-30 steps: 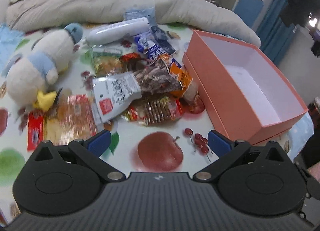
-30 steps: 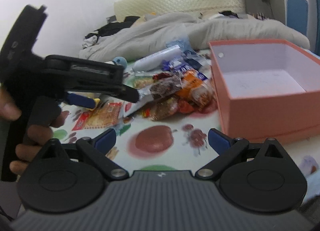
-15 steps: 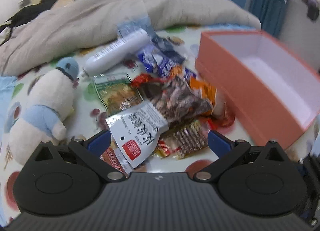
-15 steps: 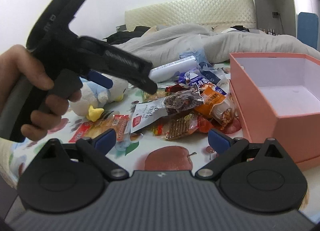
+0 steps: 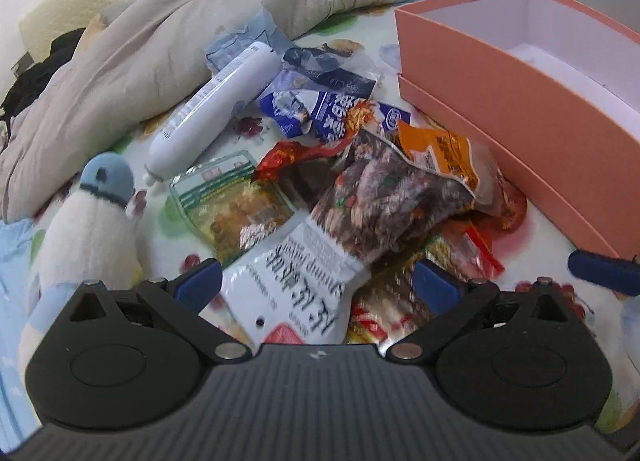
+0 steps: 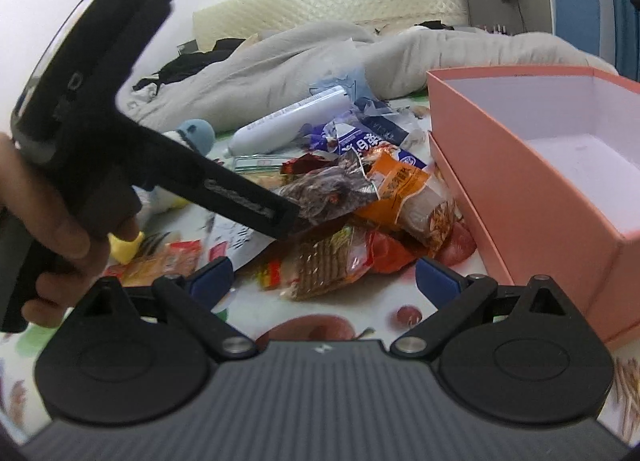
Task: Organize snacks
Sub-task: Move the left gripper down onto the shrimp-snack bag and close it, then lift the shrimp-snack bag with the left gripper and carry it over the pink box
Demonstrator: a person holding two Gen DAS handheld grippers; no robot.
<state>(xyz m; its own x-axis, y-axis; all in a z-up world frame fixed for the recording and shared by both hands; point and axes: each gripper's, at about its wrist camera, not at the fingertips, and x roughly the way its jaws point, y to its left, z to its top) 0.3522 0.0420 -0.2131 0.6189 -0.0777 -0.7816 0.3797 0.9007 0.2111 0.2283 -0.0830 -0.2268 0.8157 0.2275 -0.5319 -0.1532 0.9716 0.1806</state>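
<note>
Snack heap: we see the crinkled foil and plastic snack packets (image 5: 384, 197) piled loosely on the fruit-printed bed sheet (image 6: 356, 301), just left of the box, so each should need only a short carry.
Top packet: the white-and-clear pouch of dark snacks (image 5: 344, 237) lies uppermost, its white end pointing near; we judge it the easiest first pick.
Left gripper (image 5: 318, 275): jaws spread wide, holding nothing, low over that pouch's white end.
Right gripper (image 6: 324, 275): also spread and empty, over the sheet near the heap.
Box: the open salmon-pink cardboard box (image 5: 520, 101) is empty, its left wall close against the heap.
Edges: that wall stands high, so we think packets must be lifted over it.
Room: the white plush penguin (image 5: 92, 217) and the white cylindrical tube (image 5: 216, 101) crowd the left; the grey quilt (image 5: 160, 41) closes the far side.
</note>
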